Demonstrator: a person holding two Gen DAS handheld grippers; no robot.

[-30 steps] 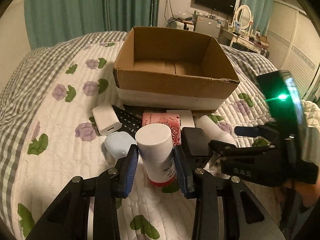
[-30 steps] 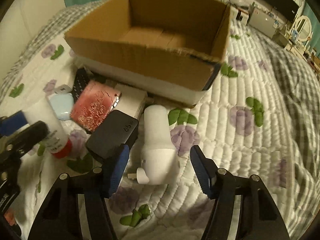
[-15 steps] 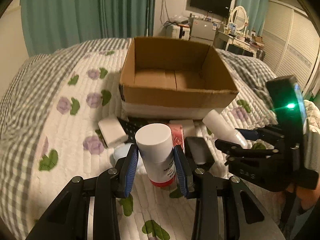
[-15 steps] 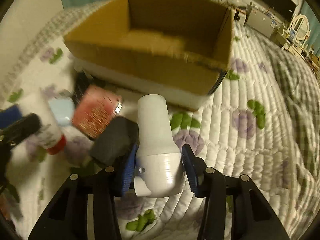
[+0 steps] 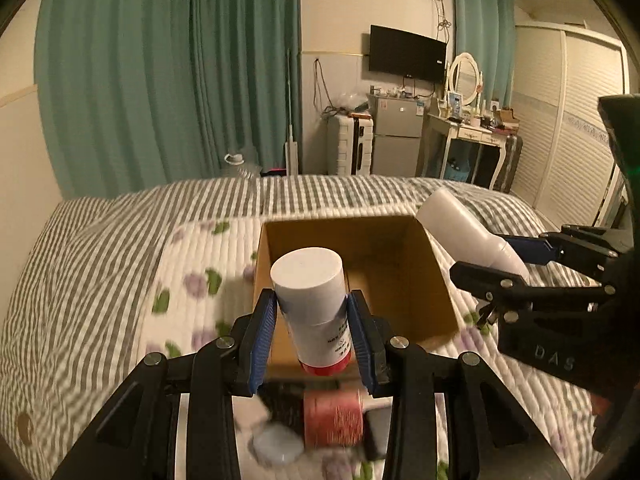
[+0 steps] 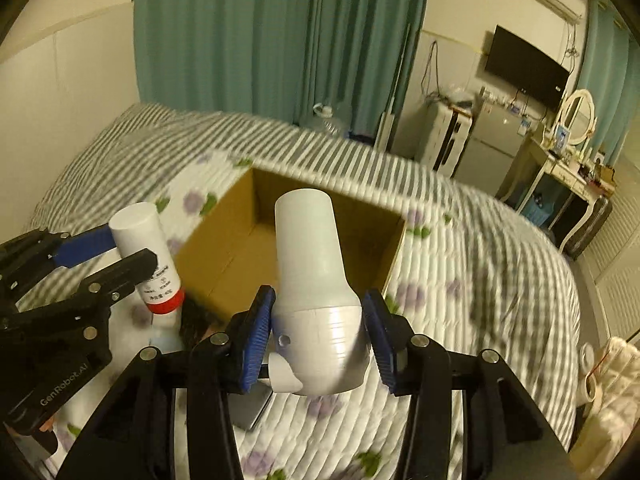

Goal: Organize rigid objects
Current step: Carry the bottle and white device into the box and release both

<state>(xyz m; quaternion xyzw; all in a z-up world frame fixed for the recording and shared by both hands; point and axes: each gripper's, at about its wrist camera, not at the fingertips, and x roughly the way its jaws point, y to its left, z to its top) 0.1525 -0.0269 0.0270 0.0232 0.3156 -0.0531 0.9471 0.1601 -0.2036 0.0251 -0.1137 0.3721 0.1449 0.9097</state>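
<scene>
My left tool (image 5: 312,344) grips the white tube (image 5: 310,296), and my right tool (image 6: 318,344) grips the white plug (image 6: 314,280); both hang over the near edge of the box (image 6: 224,236) on the bed (image 6: 480,280). I think I should move each one right over the inside and go low before letting go, so nothing bounces out.

Bedroom, domestic: quilted floral bed (image 5: 120,280) across mid-frame; teal curtains (image 5: 160,80) upper left; wall television (image 5: 407,54), vanity mirror (image 5: 464,78), probably a small fridge (image 5: 396,136), upper right.
</scene>
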